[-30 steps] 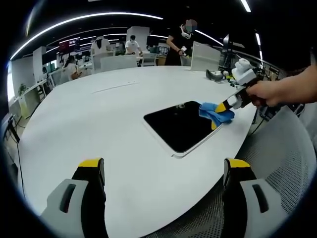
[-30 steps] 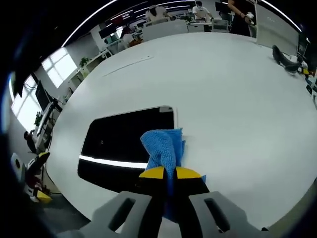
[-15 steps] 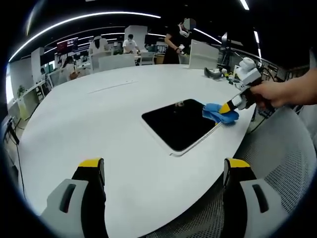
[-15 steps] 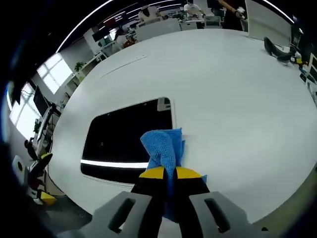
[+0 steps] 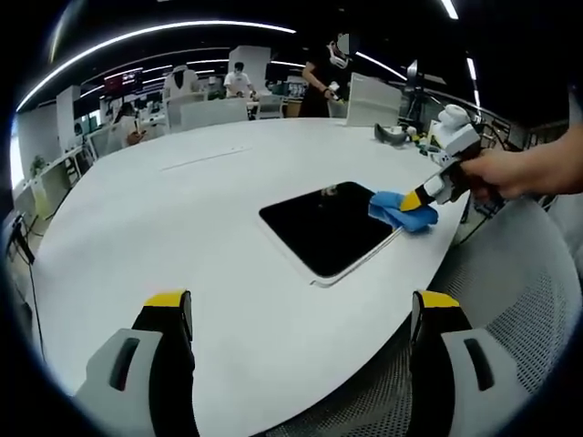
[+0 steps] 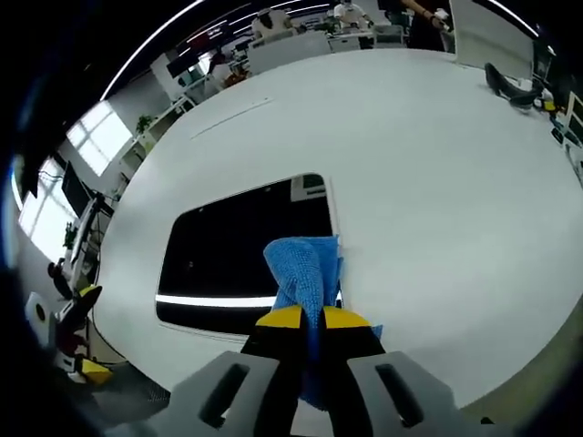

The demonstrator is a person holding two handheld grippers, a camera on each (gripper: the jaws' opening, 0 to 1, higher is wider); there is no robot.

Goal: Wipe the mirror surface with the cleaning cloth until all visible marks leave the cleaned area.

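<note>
A dark rectangular mirror (image 5: 326,226) (image 6: 239,246) with a pale frame lies flat on the white round table (image 5: 164,228). A blue cleaning cloth (image 5: 398,208) (image 6: 305,273) rests over the mirror's edge. My right gripper (image 6: 308,318) is shut on the cloth, and in the left gripper view it (image 5: 421,195) reaches in from the right, held by a hand. My left gripper (image 5: 303,309) hangs open over the table's near edge, well short of the mirror, with nothing between its fingers (image 5: 168,314).
A grey mesh chair (image 5: 510,300) stands at the table's right side. A dark object (image 5: 393,137) (image 6: 510,91) lies on the table's far part. People and desks (image 5: 219,91) fill the office behind.
The right gripper has slid the cloth a little further onto the mirror's edge. The left gripper has not moved.
</note>
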